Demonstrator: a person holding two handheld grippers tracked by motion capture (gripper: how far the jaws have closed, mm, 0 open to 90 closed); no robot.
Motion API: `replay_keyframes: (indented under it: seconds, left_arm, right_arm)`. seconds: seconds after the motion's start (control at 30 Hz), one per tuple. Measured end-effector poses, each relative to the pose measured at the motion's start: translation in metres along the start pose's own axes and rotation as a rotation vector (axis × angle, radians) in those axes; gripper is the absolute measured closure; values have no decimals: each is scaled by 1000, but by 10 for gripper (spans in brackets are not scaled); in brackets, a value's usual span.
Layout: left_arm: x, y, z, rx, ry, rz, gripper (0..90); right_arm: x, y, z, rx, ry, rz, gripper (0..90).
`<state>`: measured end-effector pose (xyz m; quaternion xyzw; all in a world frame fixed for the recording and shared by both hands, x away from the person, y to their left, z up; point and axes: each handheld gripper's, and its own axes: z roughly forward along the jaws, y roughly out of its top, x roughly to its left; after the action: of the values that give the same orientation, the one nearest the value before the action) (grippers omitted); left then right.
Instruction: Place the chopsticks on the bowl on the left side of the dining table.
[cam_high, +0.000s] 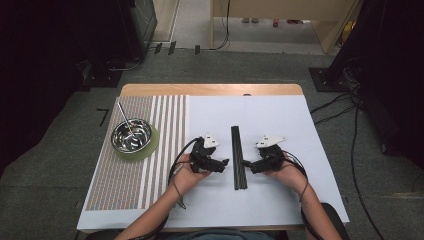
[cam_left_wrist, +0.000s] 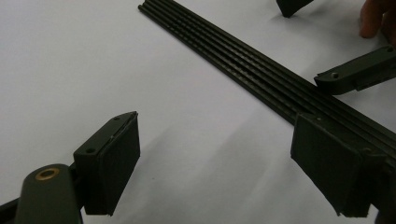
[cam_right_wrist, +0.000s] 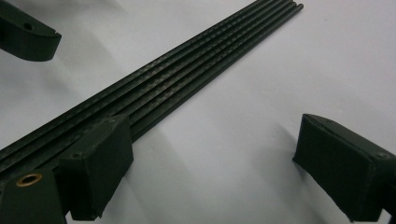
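Observation:
Several thin black sticks (cam_high: 238, 157) lie side by side in a tight row at the middle of the white sheet, running front to back. My left gripper (cam_high: 225, 163) is just to their left, pointing at them, and my right gripper (cam_high: 246, 163) faces it from the right. In the left gripper view my left gripper (cam_left_wrist: 217, 163) is open, its right jaw covering the near end of the sticks (cam_left_wrist: 243, 60). In the right gripper view my right gripper (cam_right_wrist: 219, 165) is open too, its left jaw standing over the sticks (cam_right_wrist: 187, 70). Neither holds anything.
A steel bowl (cam_high: 132, 135) with a thin metal utensil (cam_high: 124, 116) leaning in it rests on a green coaster (cam_high: 150, 146), on a striped mat (cam_high: 120, 175) at the table's left. The white sheet (cam_high: 280, 120) covers the rest of the table. Cables trail on the floor at the right.

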<state>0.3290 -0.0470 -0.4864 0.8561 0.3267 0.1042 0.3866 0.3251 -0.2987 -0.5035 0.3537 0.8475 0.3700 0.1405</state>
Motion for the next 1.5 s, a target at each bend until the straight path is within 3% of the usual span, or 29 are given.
replay_keyframes:
  seconds: [0.33, 1.5]
  left_arm:
    - [-8, -2, 3, -18, -32, 1, 161]
    - [-29, -4, 16, -24, -14, 15, 179]
  right_arm:
    - [0, 0, 0, 0, 0, 0, 109]
    - [0, 0, 0, 1, 1, -1, 109]
